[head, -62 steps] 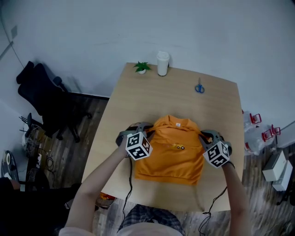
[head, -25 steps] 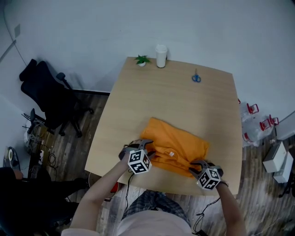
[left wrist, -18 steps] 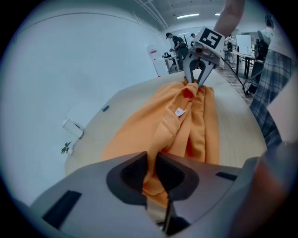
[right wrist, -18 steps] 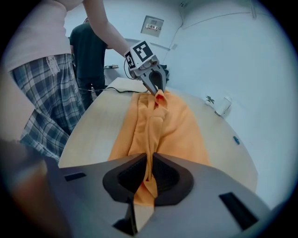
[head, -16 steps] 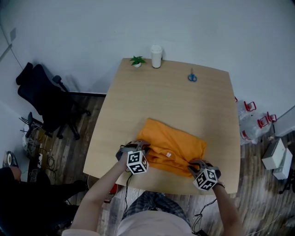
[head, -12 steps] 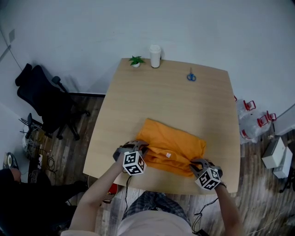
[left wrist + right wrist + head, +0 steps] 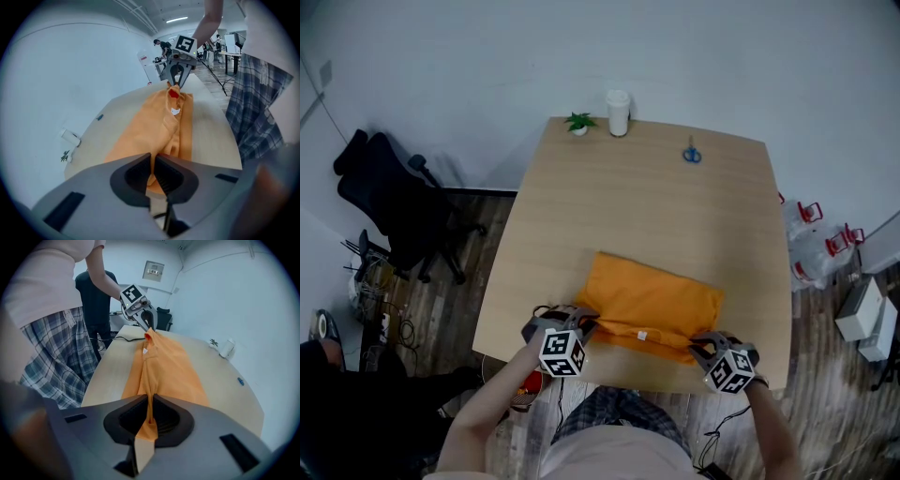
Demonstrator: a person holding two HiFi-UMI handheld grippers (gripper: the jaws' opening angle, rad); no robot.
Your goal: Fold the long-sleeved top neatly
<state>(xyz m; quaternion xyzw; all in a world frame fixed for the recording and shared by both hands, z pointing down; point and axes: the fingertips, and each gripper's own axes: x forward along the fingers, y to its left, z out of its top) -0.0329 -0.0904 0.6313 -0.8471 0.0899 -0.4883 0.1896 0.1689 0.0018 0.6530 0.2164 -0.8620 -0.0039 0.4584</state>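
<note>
The orange long-sleeved top (image 7: 649, 300) lies folded into a wide band near the table's front edge. My left gripper (image 7: 578, 328) is shut on the top's near left corner, and orange cloth (image 7: 159, 136) runs out from between its pads. At the near right corner my right gripper (image 7: 701, 345) is shut on the cloth (image 7: 154, 366) too. Between the two grips the near edge is stretched taut. A small white label (image 7: 643, 334) shows on that edge. Each gripper view shows the other gripper at the band's far end, the right gripper (image 7: 177, 82) in one and the left gripper (image 7: 149, 324) in the other.
The wooden table (image 7: 647, 206) carries a white cup (image 7: 618, 112) and a small green plant (image 7: 578, 123) at its far edge, with blue scissors (image 7: 692, 154) to their right. A black office chair (image 7: 389, 202) stands on the floor at the left. My plaid-clad body is close against the front edge.
Both grippers closed on the top's near corners and drew apart, the left one further left. The rumpled near edge has pulled straight and the top lies flatter and wider.
</note>
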